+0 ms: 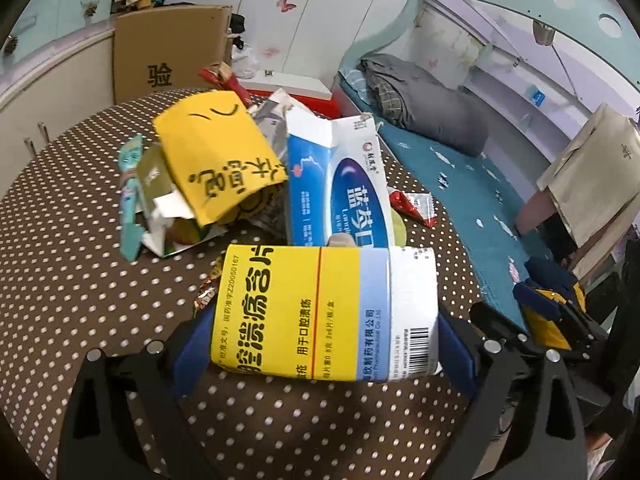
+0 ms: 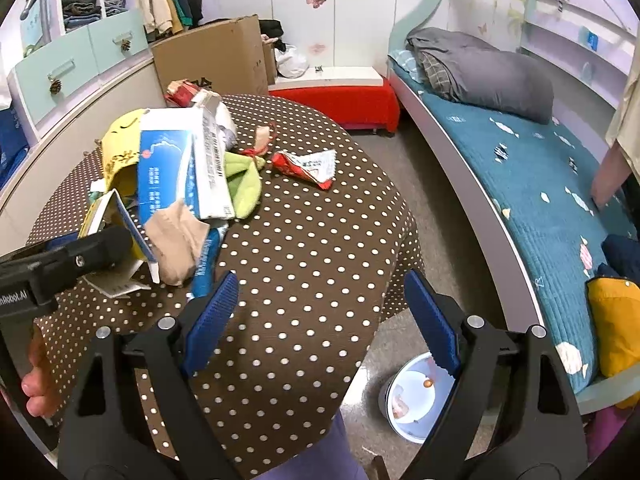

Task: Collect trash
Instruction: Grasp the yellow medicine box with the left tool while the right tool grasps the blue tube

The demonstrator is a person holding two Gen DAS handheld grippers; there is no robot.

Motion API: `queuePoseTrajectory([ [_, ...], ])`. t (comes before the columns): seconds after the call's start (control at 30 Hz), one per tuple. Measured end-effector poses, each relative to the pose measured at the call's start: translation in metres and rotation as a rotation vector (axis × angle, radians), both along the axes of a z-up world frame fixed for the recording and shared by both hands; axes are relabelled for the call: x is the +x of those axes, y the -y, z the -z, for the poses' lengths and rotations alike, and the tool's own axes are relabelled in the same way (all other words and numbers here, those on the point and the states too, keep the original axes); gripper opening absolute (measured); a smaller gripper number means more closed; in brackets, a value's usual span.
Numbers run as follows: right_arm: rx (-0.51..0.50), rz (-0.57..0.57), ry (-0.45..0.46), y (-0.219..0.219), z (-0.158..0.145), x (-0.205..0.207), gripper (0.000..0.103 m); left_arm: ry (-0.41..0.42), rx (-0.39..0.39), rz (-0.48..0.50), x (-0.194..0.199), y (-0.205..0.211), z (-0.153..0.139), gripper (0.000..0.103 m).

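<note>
Trash lies piled on your dotted bench (image 2: 320, 240). Your left hand-held gripper (image 1: 320, 344) squeezes a yellow medicine box (image 1: 324, 312) (held above the cloth). Your right hand-held gripper (image 2: 320, 320) hangs wide apart, with a white bin (image 2: 416, 396) on the floor below.

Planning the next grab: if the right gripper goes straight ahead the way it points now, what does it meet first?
Probably nothing soon. The open right gripper faces bare dotted tablecloth; the red-and-white wrapper lies nearest that line. Depth is uncertain.
</note>
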State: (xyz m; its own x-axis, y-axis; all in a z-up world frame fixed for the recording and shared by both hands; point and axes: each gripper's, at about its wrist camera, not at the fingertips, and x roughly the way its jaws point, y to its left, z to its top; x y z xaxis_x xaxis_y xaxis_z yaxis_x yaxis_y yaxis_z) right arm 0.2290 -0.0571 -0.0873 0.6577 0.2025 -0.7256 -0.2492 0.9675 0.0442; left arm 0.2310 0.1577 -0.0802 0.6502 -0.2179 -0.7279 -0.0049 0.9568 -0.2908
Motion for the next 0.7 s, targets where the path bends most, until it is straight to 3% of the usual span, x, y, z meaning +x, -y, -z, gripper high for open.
queuePoseTrajectory([
  [0.3,0.02,-0.12,-0.024,-0.027,0.0,-0.004,0.083,0.06,0.12,-0.087,-0.04,-0.012,-0.027,0.093],
  [0.47,-0.008,-0.178,-0.052,-0.048,0.013,0.002,0.083,0.081,0.137,-0.133,-0.058,-0.026,-0.038,0.093],
  [0.53,-0.043,-0.195,-0.048,-0.059,0.019,0.004,0.079,0.079,0.139,-0.153,-0.062,-0.033,-0.04,0.093],
  [0.6,-0.097,-0.192,-0.053,-0.066,0.027,0.006,0.055,0.073,0.139,-0.168,-0.065,-0.038,-0.04,0.093],
  [0.63,-0.099,-0.193,-0.056,-0.067,0.031,0.007,0.054,0.069,0.14,-0.177,-0.068,-0.042,-0.04,0.093],
  [0.67,-0.09,-0.197,-0.048,-0.067,0.03,0.007,0.046,0.068,0.141,-0.181,-0.071,-0.044,-0.038,0.093],
  [0.7,-0.088,-0.215,-0.05,-0.067,0.03,0.006,0.022,0.065,0.143,-0.186,-0.073,-0.043,-0.038,0.093],
])
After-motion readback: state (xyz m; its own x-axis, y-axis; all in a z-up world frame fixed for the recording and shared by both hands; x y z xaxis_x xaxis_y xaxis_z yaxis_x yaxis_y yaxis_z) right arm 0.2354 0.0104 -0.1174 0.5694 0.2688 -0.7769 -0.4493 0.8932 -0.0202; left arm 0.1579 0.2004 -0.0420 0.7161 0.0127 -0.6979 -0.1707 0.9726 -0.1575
